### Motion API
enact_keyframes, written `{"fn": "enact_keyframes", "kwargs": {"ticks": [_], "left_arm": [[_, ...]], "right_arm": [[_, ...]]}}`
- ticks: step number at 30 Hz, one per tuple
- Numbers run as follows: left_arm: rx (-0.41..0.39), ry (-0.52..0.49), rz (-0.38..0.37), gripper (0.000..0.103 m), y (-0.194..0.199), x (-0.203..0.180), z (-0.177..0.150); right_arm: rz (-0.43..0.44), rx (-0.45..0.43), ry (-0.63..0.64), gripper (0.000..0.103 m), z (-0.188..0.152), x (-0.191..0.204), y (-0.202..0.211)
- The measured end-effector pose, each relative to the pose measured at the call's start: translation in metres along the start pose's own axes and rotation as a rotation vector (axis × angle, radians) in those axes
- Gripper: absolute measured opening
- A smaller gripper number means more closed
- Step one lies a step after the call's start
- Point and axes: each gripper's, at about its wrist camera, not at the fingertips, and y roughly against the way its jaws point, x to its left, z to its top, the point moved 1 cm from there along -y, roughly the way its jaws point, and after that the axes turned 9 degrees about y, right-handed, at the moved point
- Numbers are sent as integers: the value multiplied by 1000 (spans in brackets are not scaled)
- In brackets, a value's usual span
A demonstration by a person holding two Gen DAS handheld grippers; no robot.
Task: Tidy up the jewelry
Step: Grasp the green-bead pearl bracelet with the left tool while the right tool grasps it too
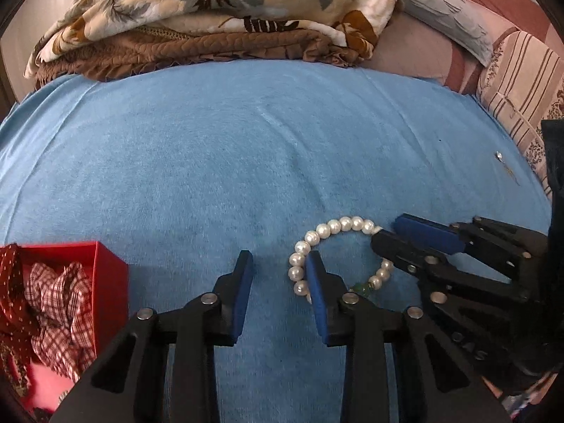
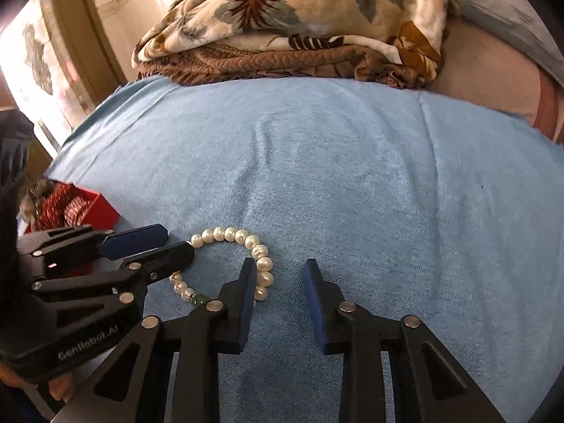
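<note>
The pearl bracelet [image 1: 338,225] lies flat as an open ring on the near part of the blue cloth [image 1: 211,158]. It is well to the right of the red box [image 1: 109,271], which stands at the cloth's left edge and already holds bunched fabric pieces. The left gripper [image 1: 280,261] is held narrow but not closed. Its right finger is set at the left side of the ring, so the pearls there sit just inside the gap, touched on one side at most. The right gripper [image 2: 278,264] is held the same way at the ring's right side, with pearls just beside its left finger and bare cloth across the rest of the gap.

Nothing is judged to be gripped yet. Several risks are seen:

- Round pearls can be squeezed out sideways if the pads meet them off-centre.
- The soft cloth can be pinched up with the strand.
- If both sides are lifted unevenly or pulled apart, the cord may be overstretched near the green bead [image 1: 359,287].
- The two tools are close enough to be knocked together.
</note>
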Motion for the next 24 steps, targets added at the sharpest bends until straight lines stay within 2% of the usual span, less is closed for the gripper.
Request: {"fn": "enact_keyframes", "kwargs": {"ticks": [2,7,11,12,14,17,24], "left_arm": [[10,25,-36,30,2,3,-1],[6,-6,-9,30,-2,-4,-3],[-11,-37,-4,28,-5,-7,-5],[-19,-52,6,24,-5,-8,-6],[-13,-64,-12,10,-3,-12,-8],[-10,-80,-9,9,0,-16,-10],[30,-42,-75,9,8,-16,-24]], "right_arm": [[-5,0,9,27,0,0,0],[-20,-6,22,25,0,0,-1],[-32,0,39,19,-2,3,-2],[-31,0,41,16,-2,3,-2],[-22,2,36,13,-3,5,-2],[-15,5,18,12,-3,4,0],[28,21,-40,12,-10,3,6]]}}
